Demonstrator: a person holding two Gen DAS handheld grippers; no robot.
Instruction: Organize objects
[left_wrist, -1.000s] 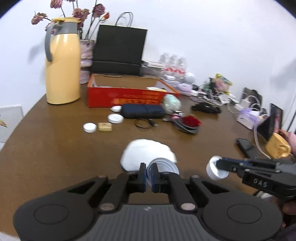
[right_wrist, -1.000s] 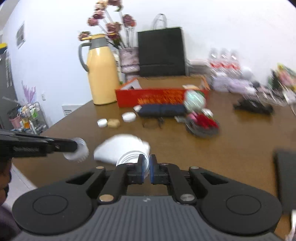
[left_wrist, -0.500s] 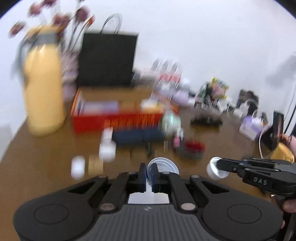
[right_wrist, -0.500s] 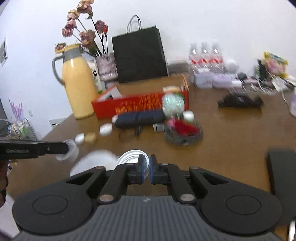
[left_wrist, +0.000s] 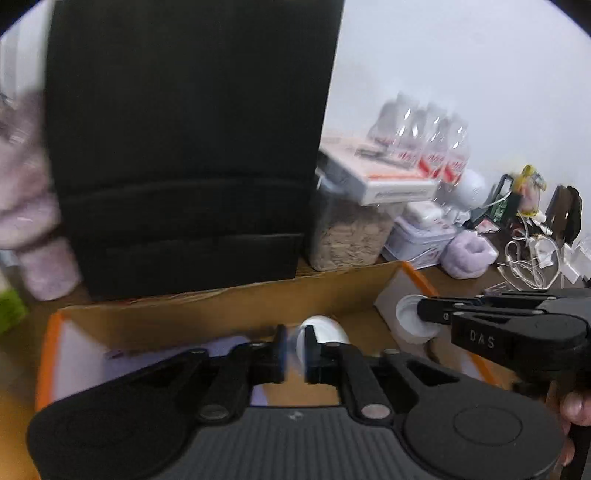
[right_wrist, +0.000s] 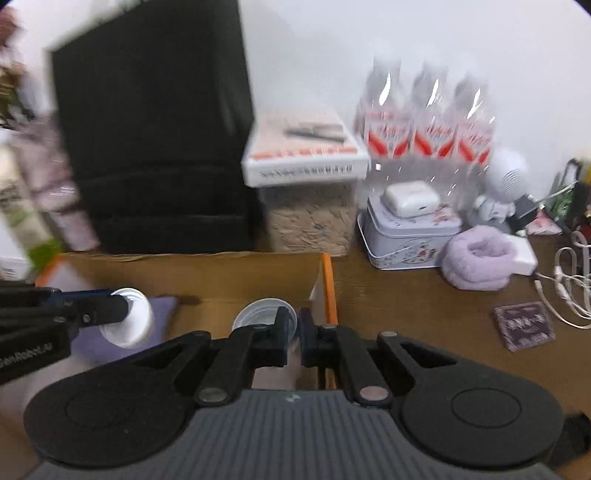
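Both grippers hang over an open cardboard box (left_wrist: 221, 306) with orange edges. My left gripper (left_wrist: 295, 339) is opening its jaws; a gap shows between the pads, and a blurred white cap (left_wrist: 325, 328) sits in and just beyond that gap. The right wrist view shows this left gripper (right_wrist: 123, 306) at the left, the same cap (right_wrist: 129, 323) at its tips. My right gripper (right_wrist: 298, 325) is shut on the rim of a second white cap (right_wrist: 258, 317) near the box's right wall (right_wrist: 327, 280). The left wrist view shows it (left_wrist: 421, 314) holding that cap (left_wrist: 410, 317).
A black paper bag (right_wrist: 155, 140) stands right behind the box. To its right are a clear tub of flakes (right_wrist: 310, 221), water bottles (right_wrist: 428, 122), a pale tin (right_wrist: 406, 236), a purple fluffy roll (right_wrist: 476, 258) and white cables (right_wrist: 569, 284). A pinkish vase (left_wrist: 26, 214) stands at far left.
Both grippers have travelled from the table's front to above the box at the back, each carrying its cap. The left jaws, shut before, now stand slightly apart.
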